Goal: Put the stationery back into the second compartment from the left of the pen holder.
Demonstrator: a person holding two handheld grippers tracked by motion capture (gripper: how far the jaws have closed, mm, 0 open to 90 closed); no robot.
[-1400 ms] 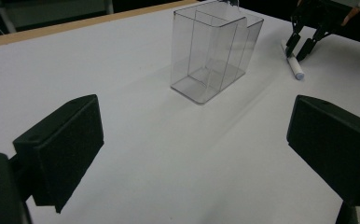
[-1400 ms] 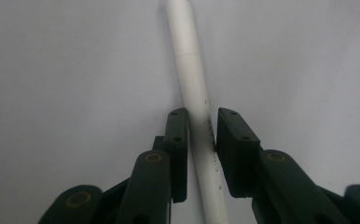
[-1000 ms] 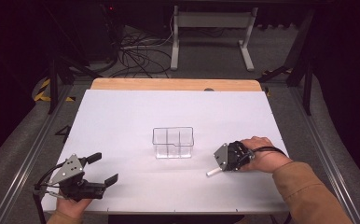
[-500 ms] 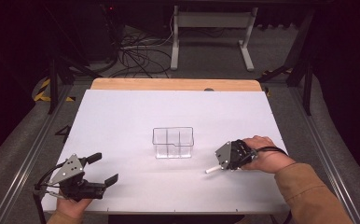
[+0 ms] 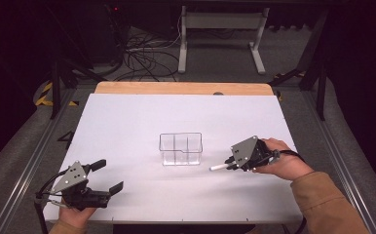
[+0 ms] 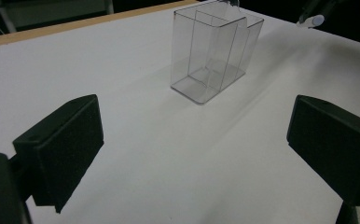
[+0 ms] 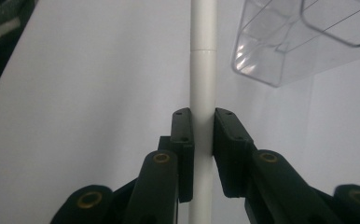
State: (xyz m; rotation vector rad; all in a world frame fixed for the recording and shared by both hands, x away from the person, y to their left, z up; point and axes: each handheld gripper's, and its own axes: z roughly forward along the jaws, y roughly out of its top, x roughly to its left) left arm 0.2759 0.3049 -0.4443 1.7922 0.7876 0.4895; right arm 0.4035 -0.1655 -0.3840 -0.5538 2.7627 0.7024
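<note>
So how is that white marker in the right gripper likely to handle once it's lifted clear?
The white marker looks like a straight, rigid plastic tube, so it probably stays stiff and light. It is round and smooth, and the right gripper pinches it across a narrow stretch, so it may slip or swivel between the pads. Set down on the flat table, it would likely roll.
</note>
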